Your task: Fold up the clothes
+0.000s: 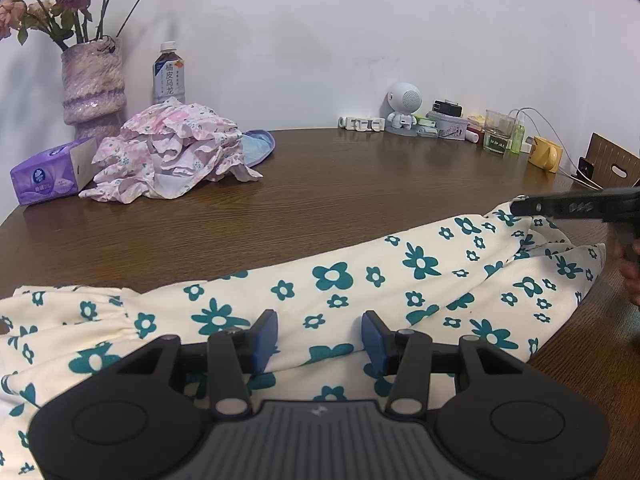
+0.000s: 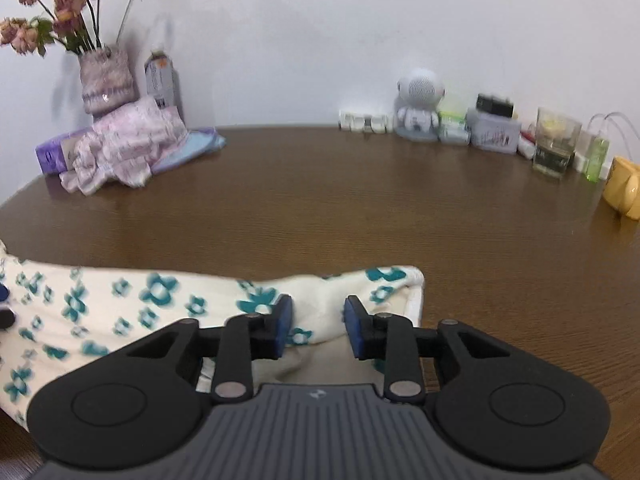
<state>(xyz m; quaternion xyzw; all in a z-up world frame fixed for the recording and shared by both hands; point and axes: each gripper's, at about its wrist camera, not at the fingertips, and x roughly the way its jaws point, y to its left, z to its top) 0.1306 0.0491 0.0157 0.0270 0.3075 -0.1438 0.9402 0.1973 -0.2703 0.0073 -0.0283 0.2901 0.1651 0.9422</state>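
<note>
A cream garment printed with teal flowers (image 1: 360,280) is laid along the near edge of the round wooden bench (image 1: 320,184), its long axis running across the view from left to right. The gathered, elasticated end (image 1: 80,320) is seen at the left, which suggests a waistband there, with the opposite end pointing right.

The left claw (image 1: 319,340) is held low over the middle of the cloth, its blue pads partly apart with fabric beneath and between them; no pinch can be made out. The right claw (image 2: 316,326) is placed at the garment's right end, narrowly parted around a raised fold there, though whether the pads press the fold cannot be told. This placement is judged to prepare the right end for being carried over.

A crumpled pink floral garment (image 1: 172,152) is left waiting at the far left beside a tissue box (image 1: 48,176).
</note>
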